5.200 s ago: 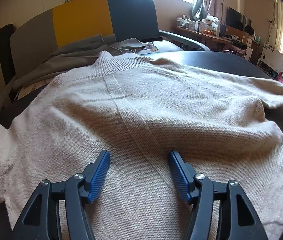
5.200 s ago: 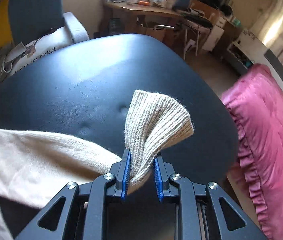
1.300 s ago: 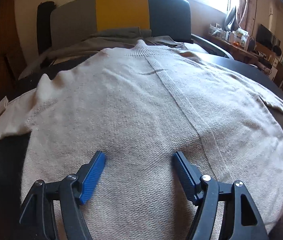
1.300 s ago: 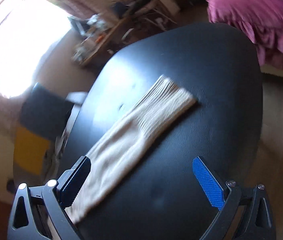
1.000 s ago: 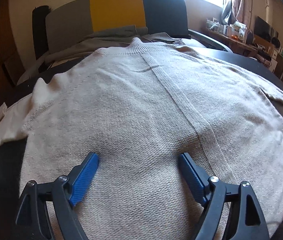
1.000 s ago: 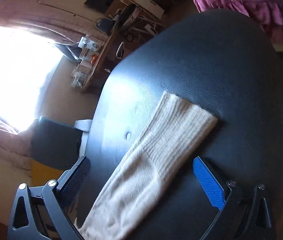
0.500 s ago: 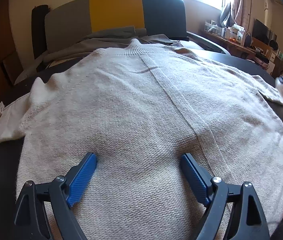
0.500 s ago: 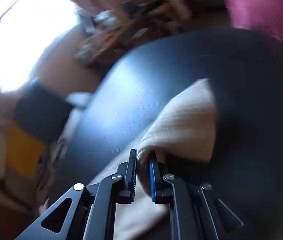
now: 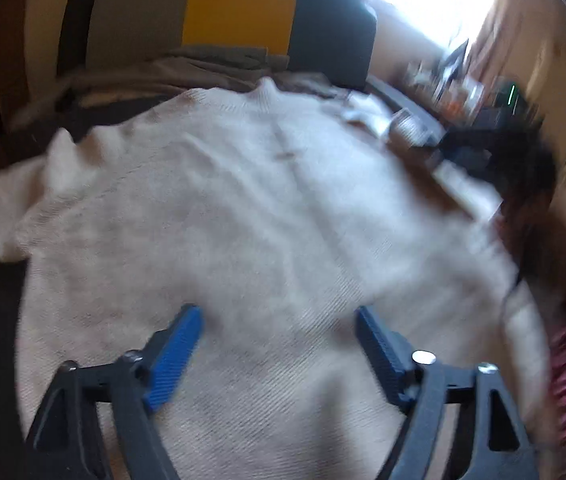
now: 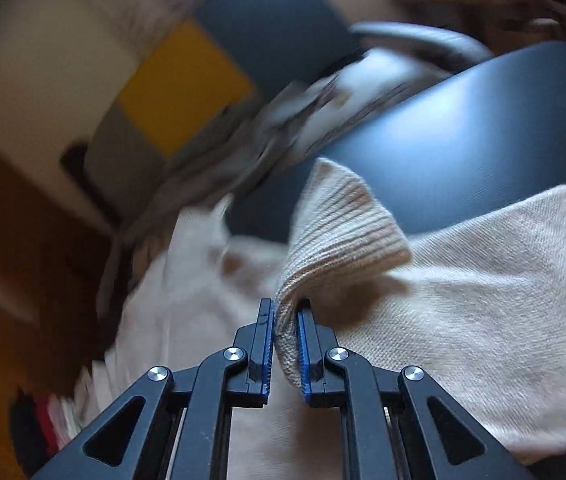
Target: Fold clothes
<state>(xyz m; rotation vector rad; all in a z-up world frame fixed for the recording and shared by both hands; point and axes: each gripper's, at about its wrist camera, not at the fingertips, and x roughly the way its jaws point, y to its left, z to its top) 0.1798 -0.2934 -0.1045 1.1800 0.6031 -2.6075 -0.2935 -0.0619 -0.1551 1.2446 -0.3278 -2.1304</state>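
Beige knit sweater [image 9: 267, 216] spread flat on the dark glossy worktop [image 10: 483, 136].
Right tongs [image 10: 285, 344] pinch its ribbed cuff [image 10: 339, 224], now carried back over the sweater body; left tongs [image 9: 279, 320] hover spread wide above the hem.

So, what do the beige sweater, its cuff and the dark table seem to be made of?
Sweater: looks like soft knitted wool or a similar yarn, matte, with fine knit rows visible.
Cuff, clamped in the right tongs: the same yarn, in thicker ribbing.
Table: smooth, dark, slightly glossy, with a soft reflection; the material itself is unclear.
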